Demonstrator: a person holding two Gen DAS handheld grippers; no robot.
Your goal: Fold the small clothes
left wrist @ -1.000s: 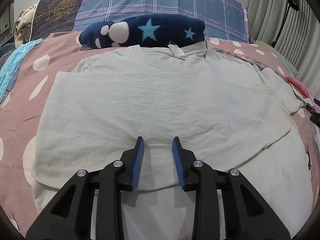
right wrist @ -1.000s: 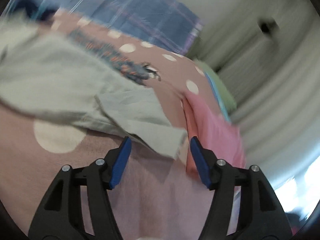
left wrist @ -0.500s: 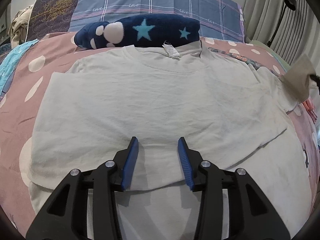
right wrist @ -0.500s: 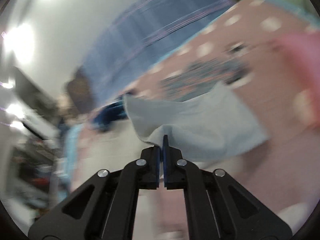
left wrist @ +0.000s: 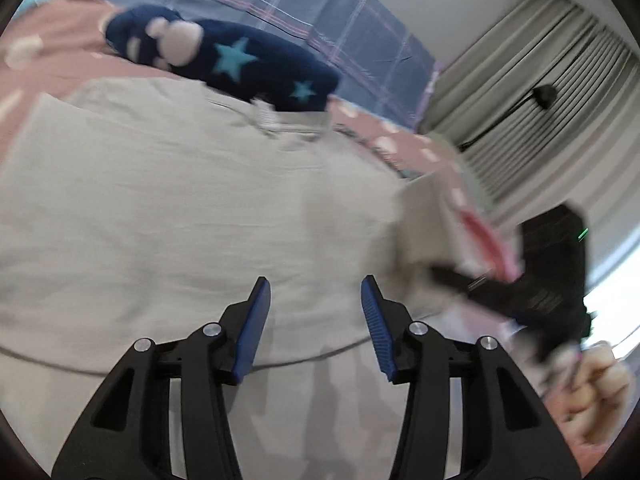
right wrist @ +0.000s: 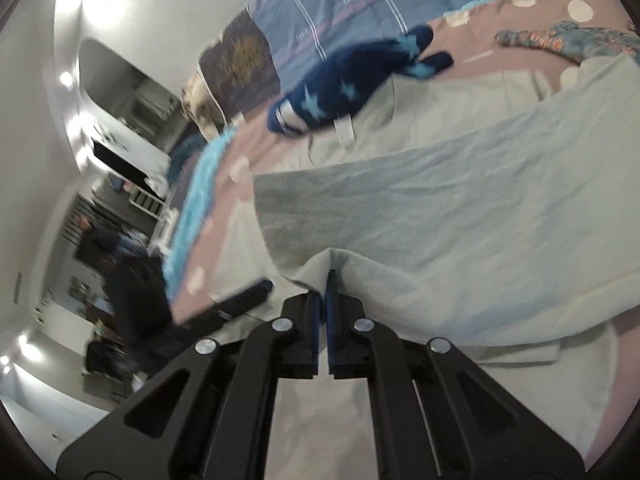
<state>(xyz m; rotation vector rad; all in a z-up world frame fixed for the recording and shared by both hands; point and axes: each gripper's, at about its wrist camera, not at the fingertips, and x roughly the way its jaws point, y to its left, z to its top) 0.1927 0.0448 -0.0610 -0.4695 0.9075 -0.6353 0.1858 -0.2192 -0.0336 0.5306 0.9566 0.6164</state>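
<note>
A pale grey-green cotton T-shirt (left wrist: 168, 208) lies spread flat on a bed with a dusty-pink, white-dotted cover (left wrist: 60, 48), its collar toward the pillows. Touching the collar lies a dark navy fleece bundle with turquoise stars (left wrist: 240, 68); behind it leans a blue-grey plaid pillow (left wrist: 320, 28), and the right wrist view shows pale script on it, too blurred to read. A small white label (right wrist: 346, 130) sits at the neckline, its print illegible. Beside the plaid pillow stands a dark pillow with a gold tree pattern (right wrist: 240, 68), and a turquoise fringed cloth (right wrist: 196, 200) runs along the bed's far edge. A multicoloured patterned garment (right wrist: 568, 38) lies on the cover beyond the shirt, and something pink (left wrist: 488, 240) lies near the pleated curtains (left wrist: 540, 92).

The left gripper (left wrist: 316, 320) hangs over the shirt's lower half, its jaws spread and just having widened, with only flat fabric beneath. The right gripper (right wrist: 323, 300) has its jaws pressed together, pinching the shirt's sleeve edge and lifting it across the body. In the left view a person's hand (left wrist: 592, 392) grips that tool.
</note>
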